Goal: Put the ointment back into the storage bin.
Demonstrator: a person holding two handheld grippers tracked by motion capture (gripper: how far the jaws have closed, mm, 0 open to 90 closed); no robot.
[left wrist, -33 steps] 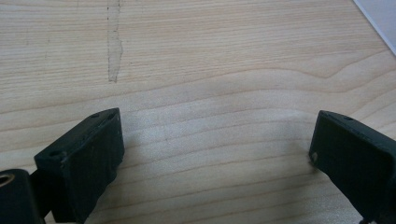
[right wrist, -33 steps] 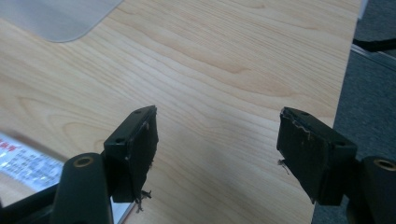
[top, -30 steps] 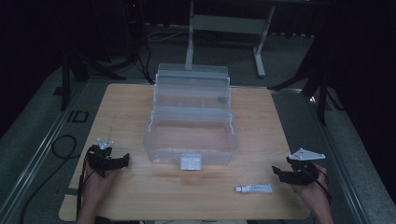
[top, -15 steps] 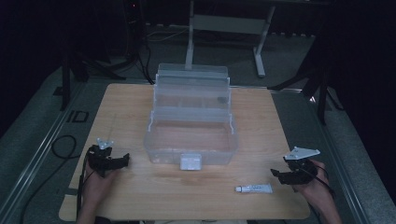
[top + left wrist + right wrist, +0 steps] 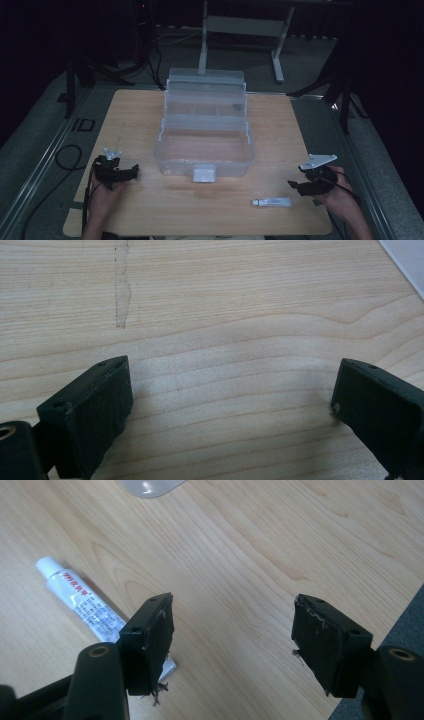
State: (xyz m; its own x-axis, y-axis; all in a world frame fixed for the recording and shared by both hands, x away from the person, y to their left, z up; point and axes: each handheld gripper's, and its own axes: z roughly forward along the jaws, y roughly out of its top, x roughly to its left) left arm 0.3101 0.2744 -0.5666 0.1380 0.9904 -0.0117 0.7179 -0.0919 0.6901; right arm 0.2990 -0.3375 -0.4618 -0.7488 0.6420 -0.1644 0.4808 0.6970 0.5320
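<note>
A clear plastic box (image 5: 202,145) stands open at the table's middle, its lid raised behind it. A small white tube (image 5: 271,202) lies near the front edge, to the right of the box. My right gripper (image 5: 296,186) hovers just right of the tube and points left at it. In the right gripper view the tube (image 5: 82,605) lies left of the left jaw, partly under it. The right gripper (image 5: 232,607) is open; its jaws have just been closing, with bare wood between them. My left gripper (image 5: 132,171) rests at the front left, and its jaws (image 5: 232,375) stand wide open over bare wood.
The wooden table (image 5: 130,110) has bare room on both sides of the box. A white latch (image 5: 204,173) juts from the box's front wall. Dark floor, cables (image 5: 65,155) and stand legs (image 5: 240,25) surround the table.
The right gripper has shifted slightly left toward the tube and lifted a little. The left gripper has stayed put.
</note>
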